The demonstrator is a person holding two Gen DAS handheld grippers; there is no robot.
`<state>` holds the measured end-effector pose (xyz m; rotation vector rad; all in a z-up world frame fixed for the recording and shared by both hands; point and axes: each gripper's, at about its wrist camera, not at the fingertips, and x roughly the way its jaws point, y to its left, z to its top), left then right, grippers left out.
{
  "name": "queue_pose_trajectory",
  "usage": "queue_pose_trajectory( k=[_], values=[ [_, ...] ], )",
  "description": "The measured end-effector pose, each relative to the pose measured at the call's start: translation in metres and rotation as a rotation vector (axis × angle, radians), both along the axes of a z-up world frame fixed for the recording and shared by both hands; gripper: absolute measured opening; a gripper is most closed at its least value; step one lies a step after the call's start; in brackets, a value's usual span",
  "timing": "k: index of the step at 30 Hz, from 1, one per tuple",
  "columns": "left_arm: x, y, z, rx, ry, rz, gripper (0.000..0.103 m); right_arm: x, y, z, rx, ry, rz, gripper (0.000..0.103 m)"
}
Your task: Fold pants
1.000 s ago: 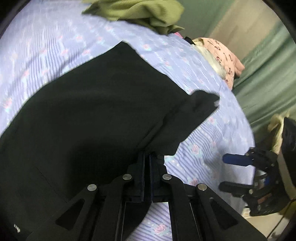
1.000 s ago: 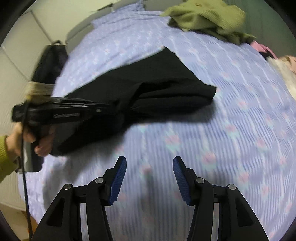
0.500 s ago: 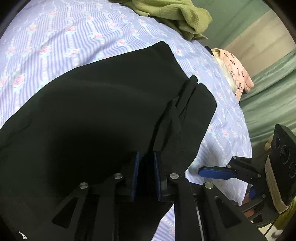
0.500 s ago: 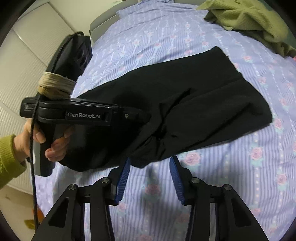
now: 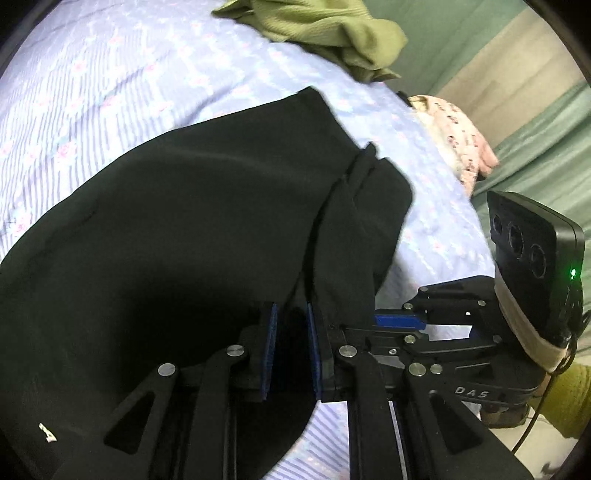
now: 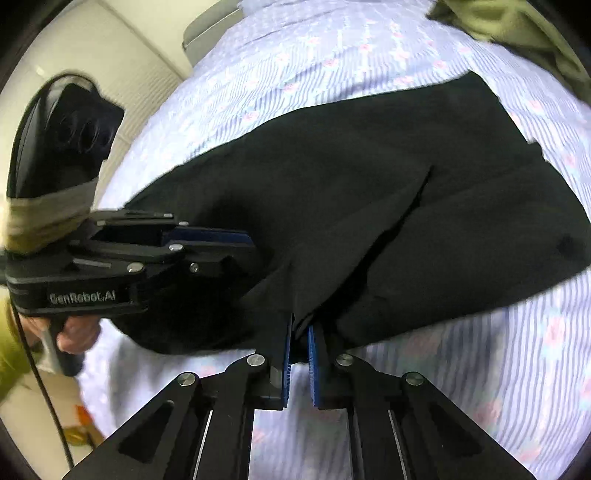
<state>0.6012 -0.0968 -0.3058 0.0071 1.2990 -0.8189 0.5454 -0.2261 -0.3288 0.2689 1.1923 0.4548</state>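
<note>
A big bed with a purple striped sheet with little pink flowers fills both views. The black pants lie flat across the middle of it. In the left wrist view their long side runs from the low left up to the far right, and one straight end edge points toward the far side of the bed. A folded flap lies on top along the right side, with a long crease running away from the claws. There is lots of bare sheet past the far edge of the pants and on the right of them. A green sweater sits bunched at the far end of the bed, well apart from the pants. A pink patterned cloth lies at the bed's right edge. The left claw is nearly closed and pinches the near edge of the pants. The right claw is squeezed almost tight on a bunched bit of the pants' near edge, just beside the left one.
</note>
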Motion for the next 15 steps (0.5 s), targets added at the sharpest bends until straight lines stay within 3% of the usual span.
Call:
queue_pose_trajectory(
  k=[3,5,9,12,15],
  values=[
    [-0.011,-0.008,0.012,-0.036,-0.008,-0.038,0.016,-0.024,-0.006,0.022,0.046,-0.013,-0.035,0.007],
    [-0.021,-0.018,0.019,-0.069,-0.005,-0.081,0.023,-0.045,-0.01,0.036,0.049,-0.009,-0.077,0.007],
    [-0.042,-0.042,0.018,-0.094,0.015,-0.179,0.029,-0.088,-0.01,0.039,0.036,0.04,-0.181,0.006],
    [-0.054,-0.053,-0.003,-0.06,0.064,-0.217,0.029,-0.109,-0.007,0.023,0.031,0.102,-0.234,0.004],
    [-0.06,-0.059,-0.034,0.037,0.081,-0.219,0.029,-0.118,-0.009,0.002,0.038,0.173,-0.273,0.003]
  ],
)
